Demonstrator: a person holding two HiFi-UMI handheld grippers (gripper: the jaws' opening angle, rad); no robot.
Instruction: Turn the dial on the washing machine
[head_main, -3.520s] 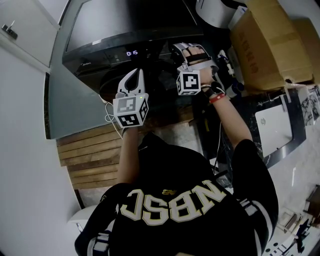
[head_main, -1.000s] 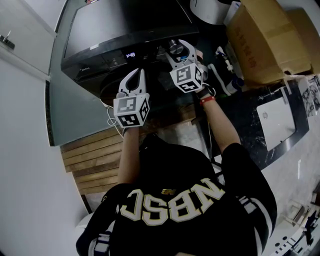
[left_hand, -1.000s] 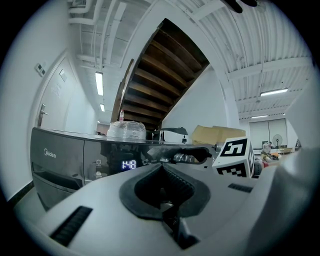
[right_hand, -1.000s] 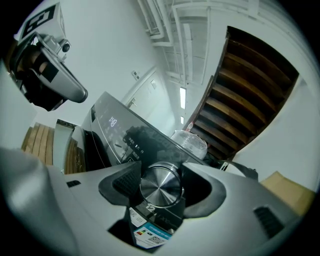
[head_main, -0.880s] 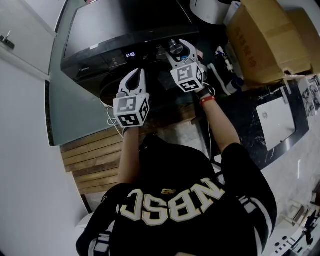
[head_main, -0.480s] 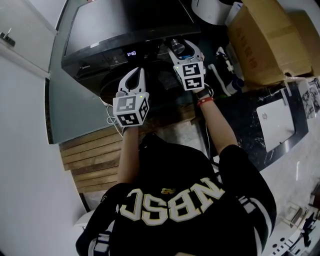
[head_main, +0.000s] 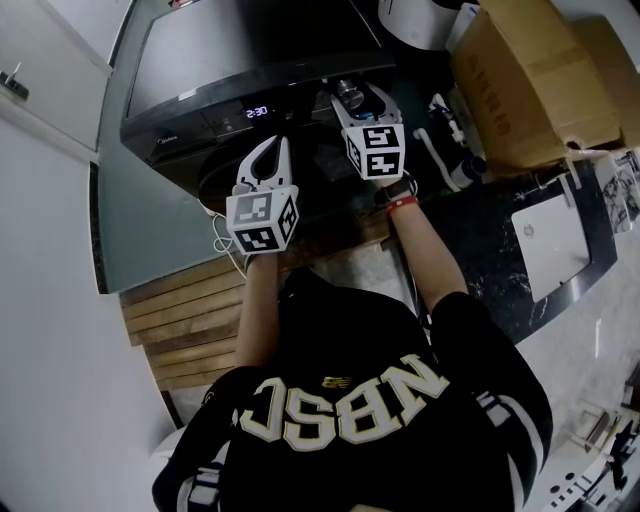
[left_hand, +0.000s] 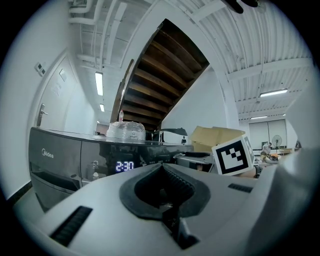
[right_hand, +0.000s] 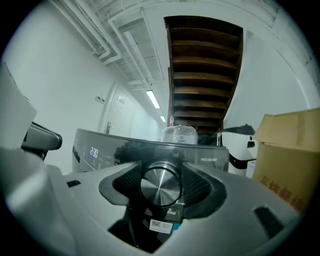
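I am clamping my right gripper (head_main: 352, 98) on the silver dial (right_hand: 160, 186) of the washing machine (head_main: 250, 60), right of its display. I am holding my left gripper (head_main: 268, 150) nearby, jaws together and empty.

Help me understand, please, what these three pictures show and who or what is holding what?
No robot here: a person holds a two-jaw gripper in each hand; the marker cubes belong to the grippers. The head view comes from a camera on the person's head, looking down at a dark washing machine whose display reads 2:30, with a cardboard box at the view's right. The other two come from cameras riding on each gripper, looking along its jaws. The right gripper has its jaws closed on the machine's metal dial. The left gripper hangs before the machine, jaws shut and empty. A clear plastic-wrapped bundle lies on top.
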